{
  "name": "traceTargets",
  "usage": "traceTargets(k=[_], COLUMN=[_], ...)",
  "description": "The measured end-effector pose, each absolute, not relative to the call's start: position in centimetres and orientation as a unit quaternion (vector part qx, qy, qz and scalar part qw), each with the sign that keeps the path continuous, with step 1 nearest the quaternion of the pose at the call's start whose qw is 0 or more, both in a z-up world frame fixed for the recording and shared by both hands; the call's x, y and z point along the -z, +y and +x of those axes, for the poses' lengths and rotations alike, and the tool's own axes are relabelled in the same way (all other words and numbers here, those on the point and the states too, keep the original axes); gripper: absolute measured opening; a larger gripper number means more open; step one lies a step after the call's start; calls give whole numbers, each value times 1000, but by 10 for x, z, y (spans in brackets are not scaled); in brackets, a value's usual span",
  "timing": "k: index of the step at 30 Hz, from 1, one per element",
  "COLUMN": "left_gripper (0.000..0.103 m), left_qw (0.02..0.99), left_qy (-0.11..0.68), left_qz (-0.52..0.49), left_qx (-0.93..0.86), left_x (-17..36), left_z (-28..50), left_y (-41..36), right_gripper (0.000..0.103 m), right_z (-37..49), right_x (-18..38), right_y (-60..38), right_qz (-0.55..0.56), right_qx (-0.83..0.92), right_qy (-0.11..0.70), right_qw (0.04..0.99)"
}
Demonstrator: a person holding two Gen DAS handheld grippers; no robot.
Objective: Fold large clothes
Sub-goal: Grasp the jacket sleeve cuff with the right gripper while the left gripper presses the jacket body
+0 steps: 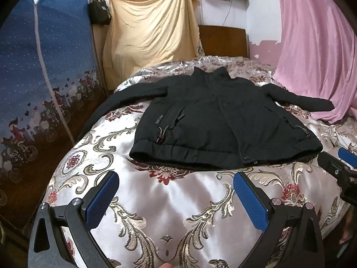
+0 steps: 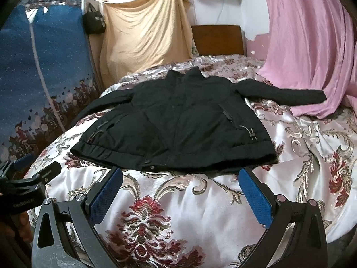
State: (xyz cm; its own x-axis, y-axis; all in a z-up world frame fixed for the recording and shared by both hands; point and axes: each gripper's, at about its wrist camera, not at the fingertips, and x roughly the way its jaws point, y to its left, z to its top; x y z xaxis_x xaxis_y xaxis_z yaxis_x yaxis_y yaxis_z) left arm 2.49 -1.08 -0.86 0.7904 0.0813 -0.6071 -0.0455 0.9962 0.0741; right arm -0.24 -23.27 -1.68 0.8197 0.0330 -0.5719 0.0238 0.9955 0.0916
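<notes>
Your left claw stands wide open and empty over the bed cover, its blue pads spread well apart. Your right claw is spread just as wide, gripping nothing. The jacket lies flat on the bed ahead of both claws, front up, collar at the far end, both sleeves spread out to the sides. Its hem is near the left claw's tips and seems just beyond the right claw's tips. Nothing lies between either claw and the hem.

Left of the left claw stands a blue wardrobe cover printed with cyclists and hearts; the jacket's left sleeve reaches toward it. Beyond the jacket hang a yellow cloth and a small black bag, with a wooden headboard next to them. To the right a pink curtain drapes onto the bed, and the other sleeve's cuff lies against it.

Small lettering runs along the jacket beside a pocket, too blurred to read. White marks on the bag are also illegible.
</notes>
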Motion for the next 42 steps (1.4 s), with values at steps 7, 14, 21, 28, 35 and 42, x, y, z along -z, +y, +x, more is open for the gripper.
traceTargets(k=[7,14,21,28,35,42], left_gripper=[103,103,103,103,103,103], left_qw=[937,933,917,901,896,893], left_qy=[349,359,397,424,427,424], left_qz=[29,29,3,37,87,113], left_qx=[-2,21,46,82,88,101], left_x=[-4,-22,-23,-12,1,22], left_z=[57,110,192,273,348,401], left_y=[-23,-47,-81,-132,-200,-254], right_gripper=[102,102,102,102,102,102], right_z=[23,63,116,186,240,280], right_x=[9,-12,-24,-21,-11,-9], right_y=[-241,-274,-319,-386,-477,-572], right_qz=[37,33,23,80,112,134], right_qx=[22,60,87,87,108,152], right_qy=[329,332,330,339,316,319], right_qw=[943,941,939,933,936,926])
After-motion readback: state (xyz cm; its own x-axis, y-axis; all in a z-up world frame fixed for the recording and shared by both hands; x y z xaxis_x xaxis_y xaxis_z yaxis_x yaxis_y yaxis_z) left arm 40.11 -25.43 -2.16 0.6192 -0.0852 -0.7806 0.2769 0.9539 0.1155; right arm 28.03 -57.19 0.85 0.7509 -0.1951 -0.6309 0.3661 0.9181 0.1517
